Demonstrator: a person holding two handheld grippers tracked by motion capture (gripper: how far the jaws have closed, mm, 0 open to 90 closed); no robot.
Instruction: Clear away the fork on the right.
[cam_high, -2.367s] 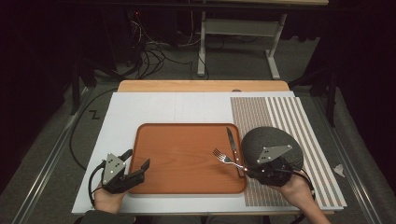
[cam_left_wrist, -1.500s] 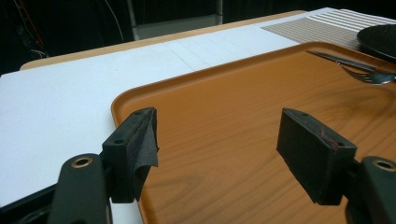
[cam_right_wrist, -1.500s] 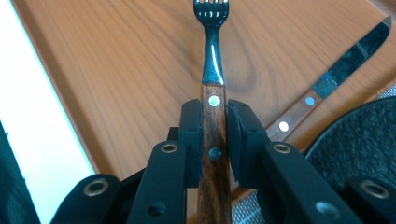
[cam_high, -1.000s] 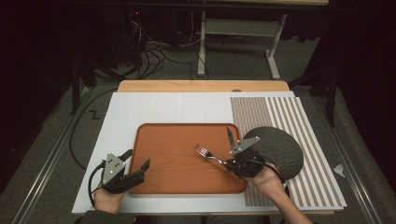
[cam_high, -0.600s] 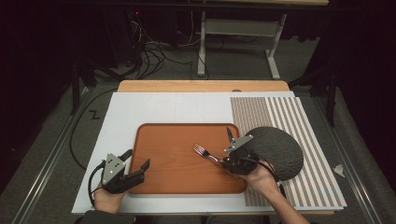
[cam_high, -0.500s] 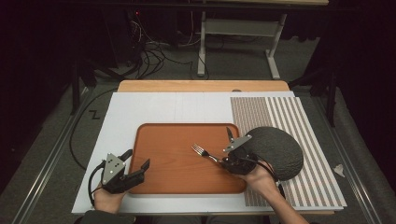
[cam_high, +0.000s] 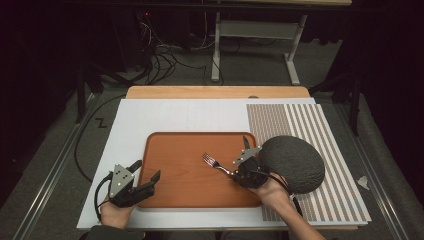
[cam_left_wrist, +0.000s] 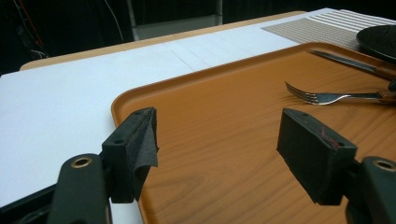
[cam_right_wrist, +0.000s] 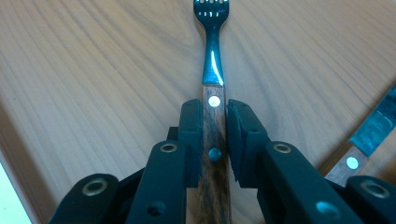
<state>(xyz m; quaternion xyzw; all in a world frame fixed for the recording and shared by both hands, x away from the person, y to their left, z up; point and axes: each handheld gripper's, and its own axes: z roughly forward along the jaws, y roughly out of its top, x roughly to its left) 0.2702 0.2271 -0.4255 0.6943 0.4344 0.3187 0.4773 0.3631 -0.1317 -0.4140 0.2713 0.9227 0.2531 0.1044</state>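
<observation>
High view: the right tool (cam_high: 235, 171) is seen over the right part of a rectangular orange-brown wooden-look tray (cam_high: 175, 150), clamped on the dark wooden handle of a steel fork (cam_high: 214, 163). The fork's tines point toward the tray's middle. In the right gripper view the handle (cam_right_wrist: 213, 154) is pinched between the two black pads, and the fork's tines (cam_right_wrist: 211, 9) are seen above the tray's surface; whether they touch it cannot be told. A wooden-handled knife (cam_right_wrist: 369, 137) lies near the tray's right edge, just beside a round dark grey plate (cam_high: 295, 162) on a striped placemat (cam_high: 320, 125). The left tool (cam_high: 145, 182) is held at the tray's lower left corner, jaws spread wide and empty, above the white tabletop (cam_high: 150, 115).
</observation>
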